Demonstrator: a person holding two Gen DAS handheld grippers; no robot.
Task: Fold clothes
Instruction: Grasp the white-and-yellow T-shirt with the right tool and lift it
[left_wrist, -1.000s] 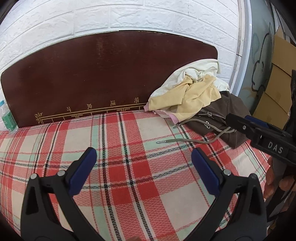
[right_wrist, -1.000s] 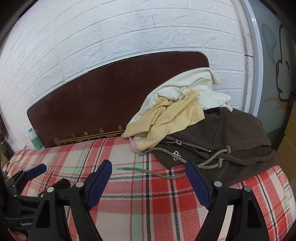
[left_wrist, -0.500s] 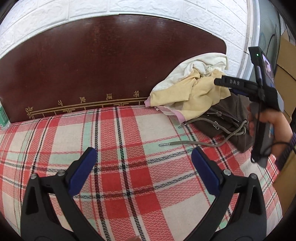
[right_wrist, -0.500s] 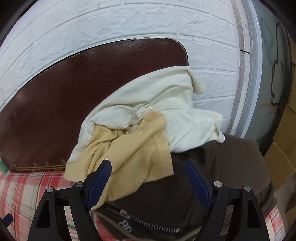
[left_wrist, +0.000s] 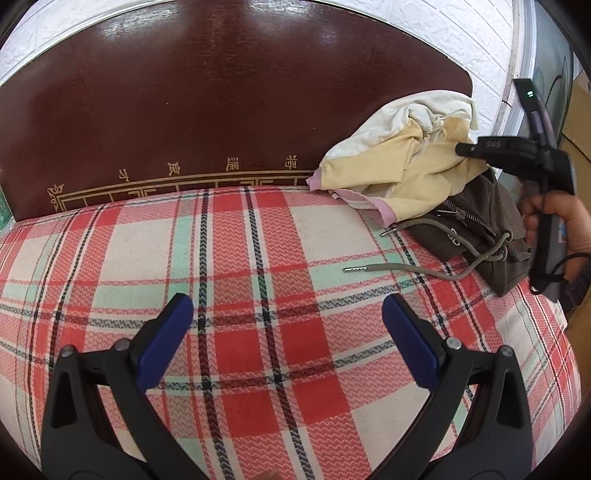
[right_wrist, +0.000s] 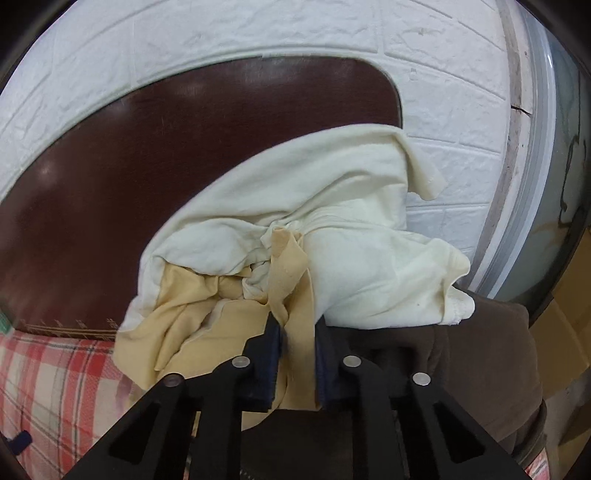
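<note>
So far, nothing is seen to be folded: the clothes are heaped together at the right end of the plaid bedspread (left_wrist: 258, 280), against the dark wooden headboard (left_wrist: 221, 110). A cream garment (right_wrist: 332, 206) is piled on top, a pale yellow garment (right_wrist: 192, 314) is bunched beneath it, and a brown zip hoodie (left_wrist: 476, 218) lies underneath, its drawstring (left_wrist: 399, 267) trailing out across the plaid. The right gripper (right_wrist: 295, 354) is closed nearly all the way upon a fold of the yellow garment, which is pinched between its pads. The left gripper (left_wrist: 288, 332) is held wide apart above bare bedspread, with nothing in it, well apart from the pile. Only the first pick is judged to be under way; the yellow garment is yet to be drawn free, spread flat on the open plaid and folded, and the cream garment and hoodie are untouched.
</note>
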